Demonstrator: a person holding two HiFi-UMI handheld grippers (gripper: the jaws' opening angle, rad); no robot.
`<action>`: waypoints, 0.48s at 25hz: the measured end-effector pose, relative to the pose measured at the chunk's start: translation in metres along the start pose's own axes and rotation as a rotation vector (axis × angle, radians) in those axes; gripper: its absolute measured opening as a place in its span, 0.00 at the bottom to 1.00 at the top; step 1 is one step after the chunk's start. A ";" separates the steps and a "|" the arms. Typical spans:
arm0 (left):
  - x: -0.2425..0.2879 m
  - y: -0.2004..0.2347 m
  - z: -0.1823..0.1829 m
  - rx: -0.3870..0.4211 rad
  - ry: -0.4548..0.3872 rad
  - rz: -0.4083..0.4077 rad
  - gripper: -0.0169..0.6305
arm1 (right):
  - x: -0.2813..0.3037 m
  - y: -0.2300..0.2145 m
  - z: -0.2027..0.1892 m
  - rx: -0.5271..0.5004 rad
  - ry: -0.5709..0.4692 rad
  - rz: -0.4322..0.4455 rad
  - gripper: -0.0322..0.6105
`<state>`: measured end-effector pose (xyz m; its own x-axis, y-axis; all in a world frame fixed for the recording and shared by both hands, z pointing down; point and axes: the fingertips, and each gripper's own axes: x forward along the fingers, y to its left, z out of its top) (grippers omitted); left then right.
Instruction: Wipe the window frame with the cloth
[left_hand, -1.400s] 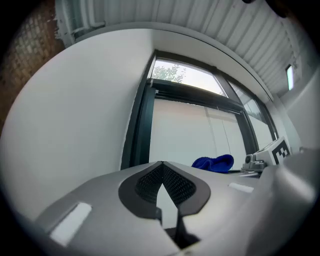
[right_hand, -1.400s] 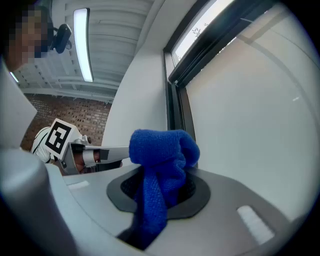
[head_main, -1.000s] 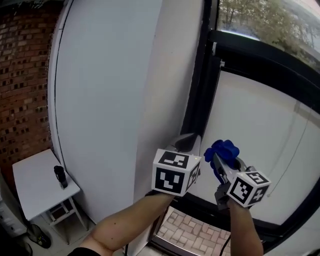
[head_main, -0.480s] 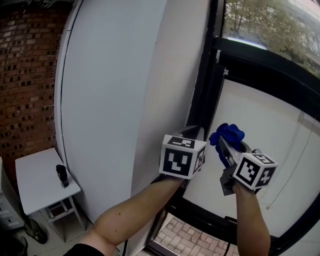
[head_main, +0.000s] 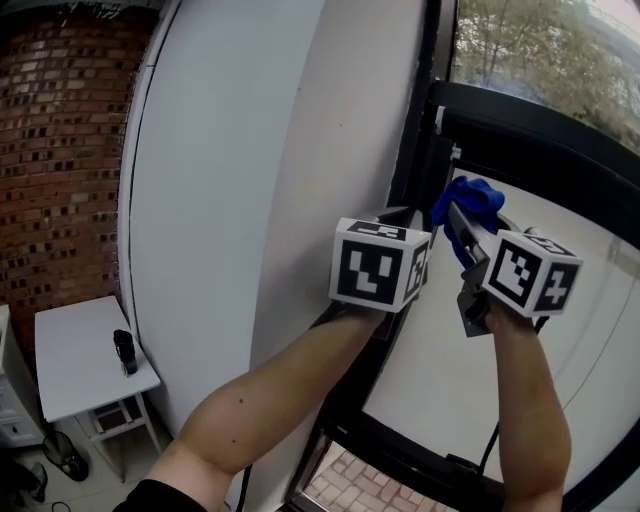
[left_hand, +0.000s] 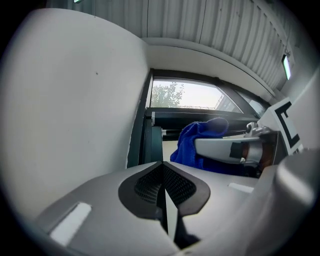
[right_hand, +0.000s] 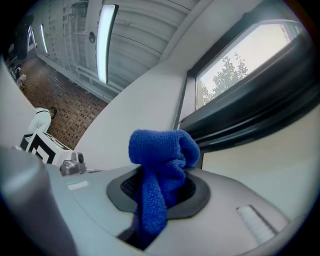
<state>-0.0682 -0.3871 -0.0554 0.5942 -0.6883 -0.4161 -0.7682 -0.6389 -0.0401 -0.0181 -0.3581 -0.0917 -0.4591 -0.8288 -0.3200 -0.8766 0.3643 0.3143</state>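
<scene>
Right tool (head_main: 463, 224) clamps cloth (right_hand: 160, 147), left tool (left_hand: 163, 189) closed, empty; press it flat onto window frame (head_main: 425, 120), drag along it

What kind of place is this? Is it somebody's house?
Probably an indoor room, maybe a studio or workshop, beside a big window. You can see the black window frame with trees outside, a brick wall and a small white table.
</scene>
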 end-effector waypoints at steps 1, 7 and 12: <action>0.004 0.002 0.006 0.010 -0.010 0.003 0.01 | 0.007 -0.001 0.008 -0.007 -0.009 0.006 0.19; 0.014 0.008 0.029 0.052 -0.047 0.007 0.01 | 0.026 -0.008 0.050 -0.029 -0.069 -0.006 0.19; 0.026 0.009 0.033 0.085 -0.058 -0.006 0.01 | 0.049 -0.021 0.058 -0.045 -0.085 -0.042 0.19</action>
<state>-0.0672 -0.3996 -0.0969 0.5858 -0.6618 -0.4678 -0.7836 -0.6099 -0.1184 -0.0307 -0.3820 -0.1665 -0.4342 -0.8033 -0.4077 -0.8890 0.3090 0.3381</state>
